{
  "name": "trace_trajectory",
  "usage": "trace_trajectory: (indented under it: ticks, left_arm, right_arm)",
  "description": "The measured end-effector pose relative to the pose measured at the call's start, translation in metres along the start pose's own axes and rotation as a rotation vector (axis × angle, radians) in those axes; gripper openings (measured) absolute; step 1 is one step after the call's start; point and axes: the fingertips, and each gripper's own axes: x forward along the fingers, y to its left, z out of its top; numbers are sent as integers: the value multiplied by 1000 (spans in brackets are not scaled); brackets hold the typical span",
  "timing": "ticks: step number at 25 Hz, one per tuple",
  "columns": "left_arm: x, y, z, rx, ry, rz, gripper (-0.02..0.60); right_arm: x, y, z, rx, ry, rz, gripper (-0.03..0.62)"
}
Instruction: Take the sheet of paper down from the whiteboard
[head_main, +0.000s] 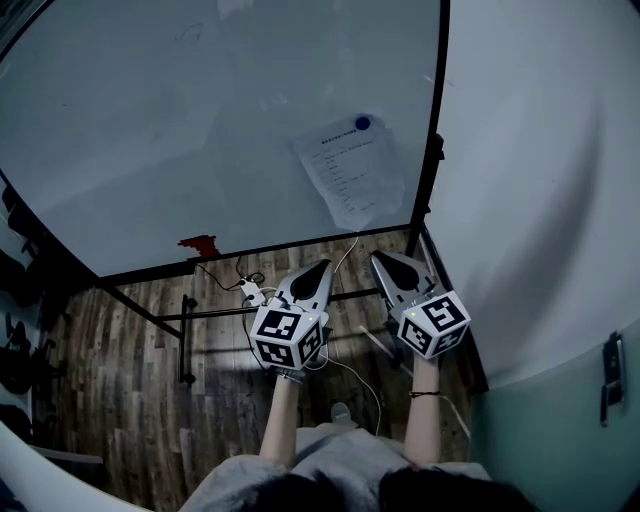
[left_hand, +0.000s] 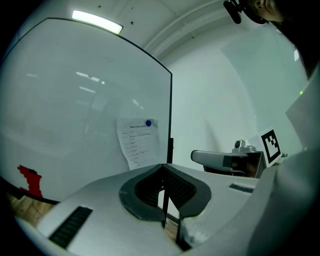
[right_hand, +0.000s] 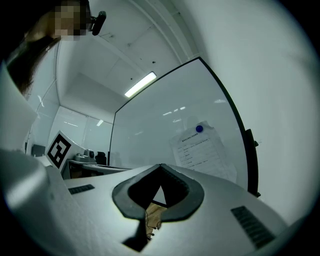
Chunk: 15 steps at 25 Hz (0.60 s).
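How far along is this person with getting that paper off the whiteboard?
Nothing looks done yet: the sheet of paper hangs on the whiteboard under a blue magnet. In hand: the left hand-held gripper and right hand-held gripper are both shut and empty, pointed toward the board, short of the sheet. Left to do: reach it, free it from the magnet and bring it down.

glossy whiteboard (head_main: 200, 130), slightly crumpled printed sheet of paper (head_main: 352, 172), wood-plank floor (head_main: 130, 370), matt grey plastic grippers.
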Motion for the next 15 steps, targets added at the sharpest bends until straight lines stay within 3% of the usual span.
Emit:
trace_trajectory:
  ticks: [15]
  left_arm:
    - [60, 10, 3, 37, 8, -52, 5]
  right_arm:
    - [20, -65, -8, 33, 7, -69, 2]
